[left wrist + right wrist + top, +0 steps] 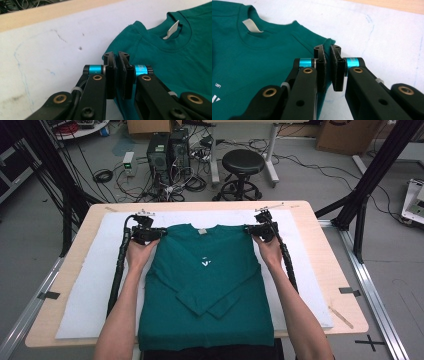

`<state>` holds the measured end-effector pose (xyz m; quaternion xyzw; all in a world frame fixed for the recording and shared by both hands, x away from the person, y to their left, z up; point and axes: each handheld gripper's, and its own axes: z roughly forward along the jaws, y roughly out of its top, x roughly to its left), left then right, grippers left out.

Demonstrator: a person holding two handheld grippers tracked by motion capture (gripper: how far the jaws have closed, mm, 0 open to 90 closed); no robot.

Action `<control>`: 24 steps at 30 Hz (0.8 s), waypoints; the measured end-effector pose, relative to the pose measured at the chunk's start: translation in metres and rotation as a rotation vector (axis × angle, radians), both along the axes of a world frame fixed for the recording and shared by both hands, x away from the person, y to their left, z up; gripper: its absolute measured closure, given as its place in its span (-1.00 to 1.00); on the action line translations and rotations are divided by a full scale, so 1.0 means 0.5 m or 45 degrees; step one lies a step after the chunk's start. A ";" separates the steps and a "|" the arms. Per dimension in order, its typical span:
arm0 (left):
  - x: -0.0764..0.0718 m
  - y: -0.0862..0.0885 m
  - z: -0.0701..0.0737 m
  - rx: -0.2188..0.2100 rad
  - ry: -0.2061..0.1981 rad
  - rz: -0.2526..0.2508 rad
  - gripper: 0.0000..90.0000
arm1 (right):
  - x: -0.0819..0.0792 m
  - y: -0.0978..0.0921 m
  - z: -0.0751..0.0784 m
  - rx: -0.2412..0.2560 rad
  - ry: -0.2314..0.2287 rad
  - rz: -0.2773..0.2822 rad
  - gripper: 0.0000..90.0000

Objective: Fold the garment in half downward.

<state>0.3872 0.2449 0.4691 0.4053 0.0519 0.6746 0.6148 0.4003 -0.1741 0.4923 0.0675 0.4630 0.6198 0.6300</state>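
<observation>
Both claws, left (117,56) & right (327,50), pinched shut on green shirt (207,280) shoulders, collar betw. them.

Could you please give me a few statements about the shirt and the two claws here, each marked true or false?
1. The green shirt lies on a white sheet. True.
2. The left claw is wide open above bare sheet. False: it is shut on the shirt's shoulder edge.
3. The right claw pinches the other shoulder. True.
4. Both sleeves are spread out sideways. False: they are folded across the front.
5. The neck label is black. False: it is pale.
</observation>
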 end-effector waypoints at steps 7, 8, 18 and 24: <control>-0.043 -0.009 0.014 0.002 -0.069 0.003 0.89 | -0.025 -0.013 0.020 0.036 -0.025 0.044 0.90; -0.048 -0.010 0.015 -0.002 -0.082 -0.003 0.89 | -0.029 -0.014 0.021 0.035 -0.032 0.049 0.90; -0.080 -0.009 0.009 -0.011 -0.167 -0.027 0.89 | -0.070 -0.022 0.020 0.020 -0.098 0.083 0.90; -0.072 -0.008 -0.005 0.014 -0.148 -0.017 0.89 | -0.066 -0.025 0.008 -0.024 -0.062 0.103 0.90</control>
